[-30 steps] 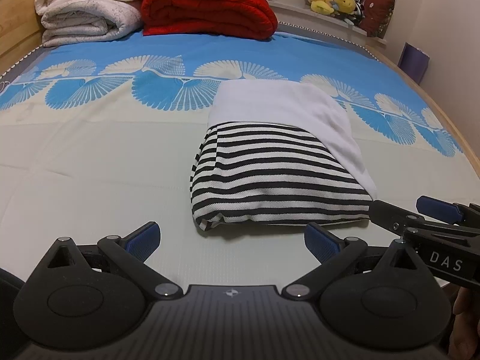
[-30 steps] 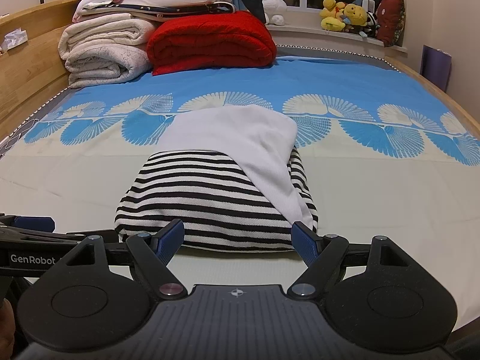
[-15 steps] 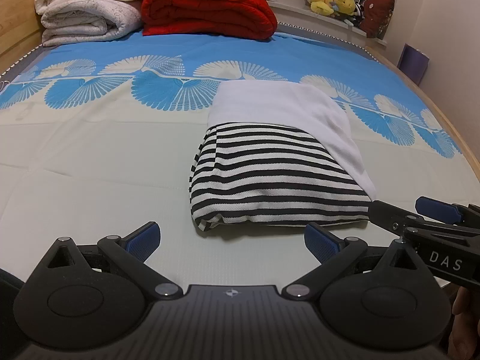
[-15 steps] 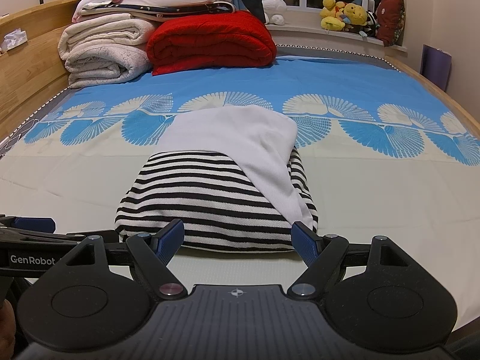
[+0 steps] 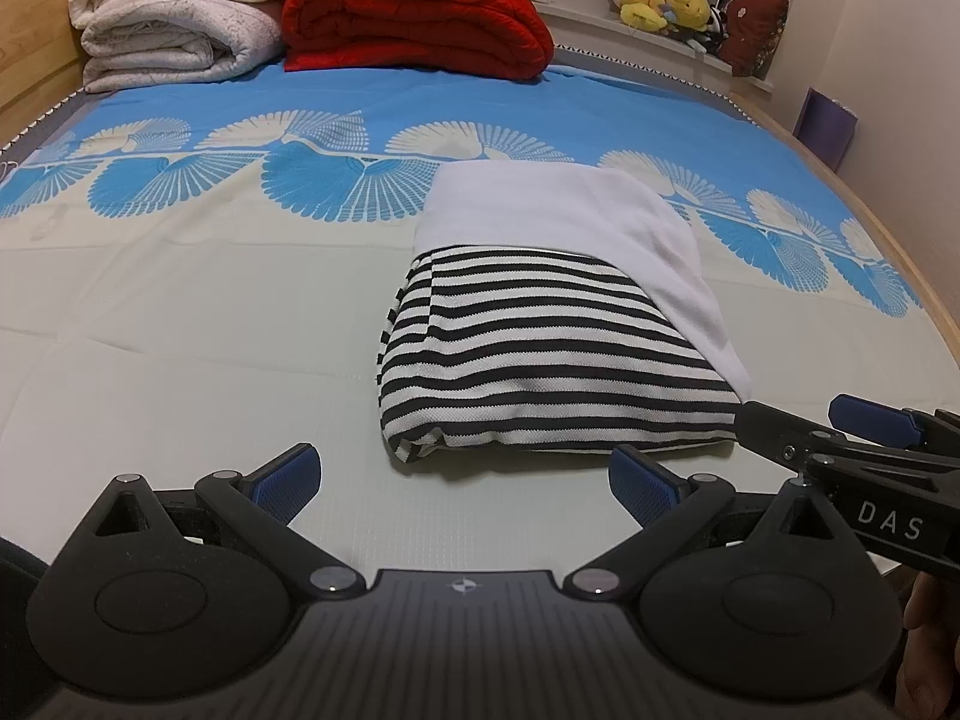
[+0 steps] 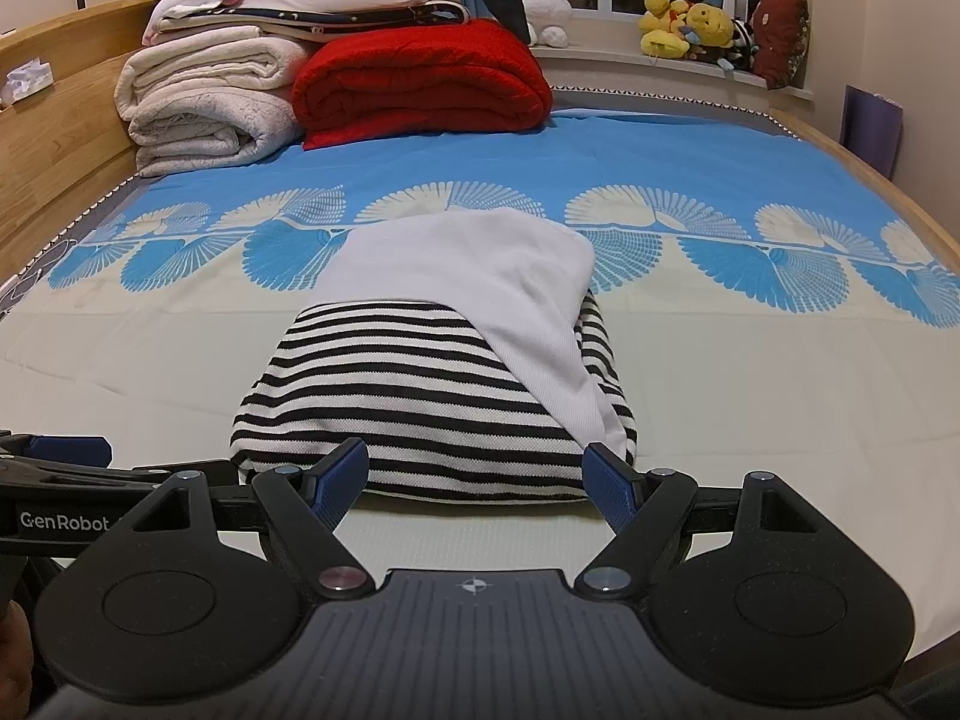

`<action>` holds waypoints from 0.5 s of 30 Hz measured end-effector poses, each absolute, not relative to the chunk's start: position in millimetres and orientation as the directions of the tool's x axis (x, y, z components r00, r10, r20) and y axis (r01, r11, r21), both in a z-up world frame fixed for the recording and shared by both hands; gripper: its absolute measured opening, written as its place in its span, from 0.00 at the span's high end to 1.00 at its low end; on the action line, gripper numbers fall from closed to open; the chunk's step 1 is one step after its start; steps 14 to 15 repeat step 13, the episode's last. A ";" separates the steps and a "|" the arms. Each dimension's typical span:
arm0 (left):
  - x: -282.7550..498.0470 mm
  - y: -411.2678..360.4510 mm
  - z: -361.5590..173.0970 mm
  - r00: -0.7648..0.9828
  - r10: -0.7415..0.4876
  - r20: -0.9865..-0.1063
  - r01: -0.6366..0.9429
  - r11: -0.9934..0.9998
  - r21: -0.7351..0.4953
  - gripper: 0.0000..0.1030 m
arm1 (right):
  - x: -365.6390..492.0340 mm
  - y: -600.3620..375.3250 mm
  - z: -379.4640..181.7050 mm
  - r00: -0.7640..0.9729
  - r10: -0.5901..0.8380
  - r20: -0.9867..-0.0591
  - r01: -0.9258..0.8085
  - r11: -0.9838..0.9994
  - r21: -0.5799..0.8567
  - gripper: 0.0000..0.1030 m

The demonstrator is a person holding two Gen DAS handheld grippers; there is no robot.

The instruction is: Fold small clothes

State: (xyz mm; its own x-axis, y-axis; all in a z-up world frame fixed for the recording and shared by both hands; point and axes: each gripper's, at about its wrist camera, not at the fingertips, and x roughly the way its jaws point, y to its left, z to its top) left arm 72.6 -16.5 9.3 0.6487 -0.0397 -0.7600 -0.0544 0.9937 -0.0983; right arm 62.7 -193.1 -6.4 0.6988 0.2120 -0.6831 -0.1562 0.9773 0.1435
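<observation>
I see one folded garment [image 5: 552, 360] on the bed [image 5: 180, 372] (two blanket stacks [image 6: 336, 90] behind); both tools [image 5: 462, 474] [image 6: 474, 474] gape, empty.

Bed sheet [image 6: 690, 156]: blue with a cream fan pattern. At the far end, a red blanket [image 6: 420, 81] lies beside stacked white blankets [image 6: 204, 102]. Yellow plush toys [image 6: 684, 24] sit on the window ledge.
</observation>
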 end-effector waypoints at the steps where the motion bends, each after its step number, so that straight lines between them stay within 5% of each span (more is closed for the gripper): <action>1: 72.6 -16.6 9.4 0.649 -0.040 -0.760 -0.054 0.994 -0.099 0.01 | 62.8 -193.2 -6.4 0.699 0.212 -0.683 -0.156 0.977 0.144 0.23; 15: 72.0 -18.5 9.3 0.657 -0.046 -0.753 -0.046 0.994 -0.101 0.01 | 63.9 -192.5 -8.7 0.695 0.207 -0.689 -0.152 0.978 0.140 0.23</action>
